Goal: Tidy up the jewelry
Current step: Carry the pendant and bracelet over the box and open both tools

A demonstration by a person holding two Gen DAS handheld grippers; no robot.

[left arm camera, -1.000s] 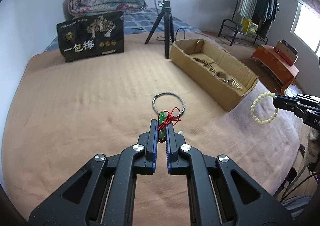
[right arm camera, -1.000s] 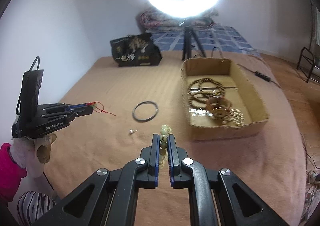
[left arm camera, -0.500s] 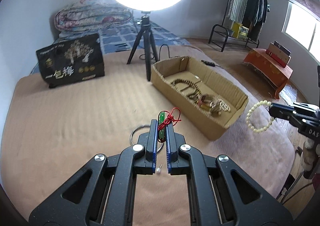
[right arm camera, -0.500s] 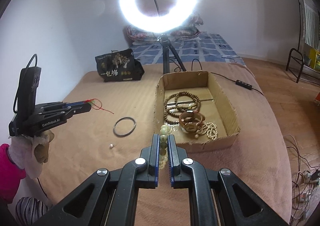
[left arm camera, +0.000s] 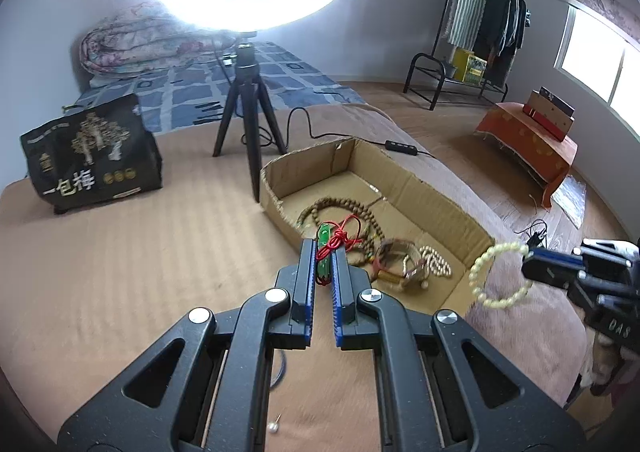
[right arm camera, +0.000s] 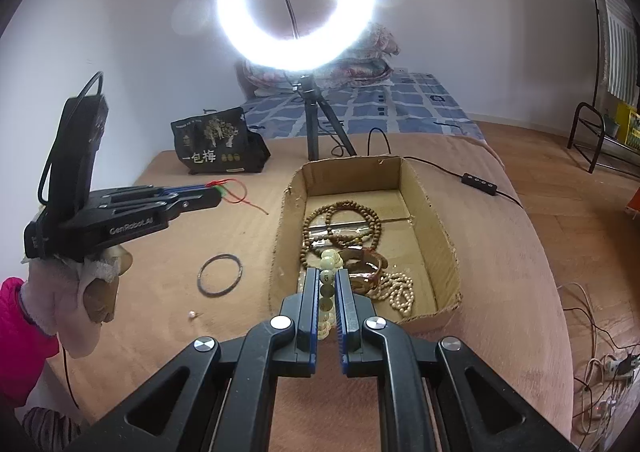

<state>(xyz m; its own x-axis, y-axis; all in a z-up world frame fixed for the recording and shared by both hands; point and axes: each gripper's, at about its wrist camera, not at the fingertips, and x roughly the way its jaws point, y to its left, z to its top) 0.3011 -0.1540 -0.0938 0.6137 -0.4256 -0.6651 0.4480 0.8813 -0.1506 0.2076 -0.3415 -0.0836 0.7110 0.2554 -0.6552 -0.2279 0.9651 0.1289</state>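
Left gripper (left arm camera: 323,252): fingers clamped on a green pendant (left arm camera: 323,238) with red cord (left arm camera: 343,233). Right gripper (right arm camera: 327,284): fingers clamped on a pale bead bracelet (right arm camera: 329,266). Cardboard box (right arm camera: 436,220) of jewelry ahead of both fingertips.

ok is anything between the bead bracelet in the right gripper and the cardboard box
Nothing visible. The right gripper holds the pale bead bracelet in open air beside the open-topped cardboard box, near its front end.

Both hand-held grippers (left arm camera: 323,252) (right arm camera: 328,280) seemingly clamped, raised.
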